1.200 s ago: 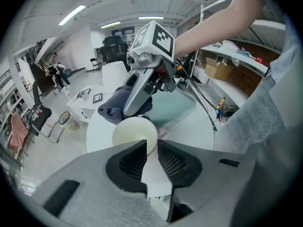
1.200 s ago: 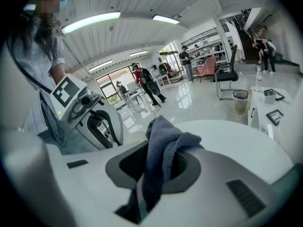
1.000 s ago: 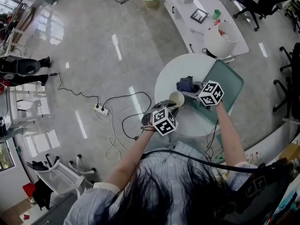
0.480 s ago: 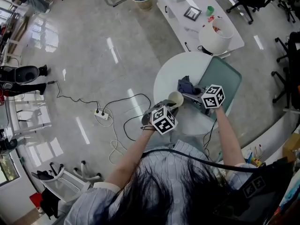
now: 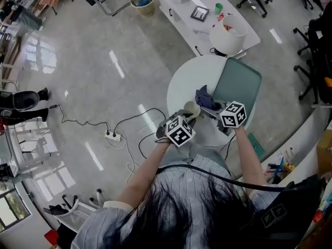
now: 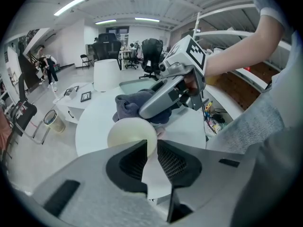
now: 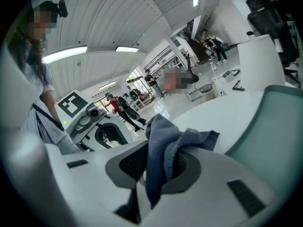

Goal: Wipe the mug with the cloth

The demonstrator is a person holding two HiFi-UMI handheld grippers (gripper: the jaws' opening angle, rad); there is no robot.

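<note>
Mug [image 6: 130,134], cream-coloured, sits at the near edge of the round white table [image 5: 181,87], pinched between the nearly closed jaws of your left gripper [image 6: 150,148]. Your right gripper [image 7: 158,169] is clamped on the blue-grey cloth [image 7: 163,145], bunched right behind the mug. A teal tray [image 5: 238,84] lies just beyond. A power strip [image 5: 112,136] lies on the floor to your left.

Both arms reached forward, elbows bent. Left gripper [image 5: 188,119] was clamped on the mug [image 6: 131,132] wall. Right gripper [image 5: 210,108] pinched the cloth [image 7: 163,145], angled toward the left one.
</note>
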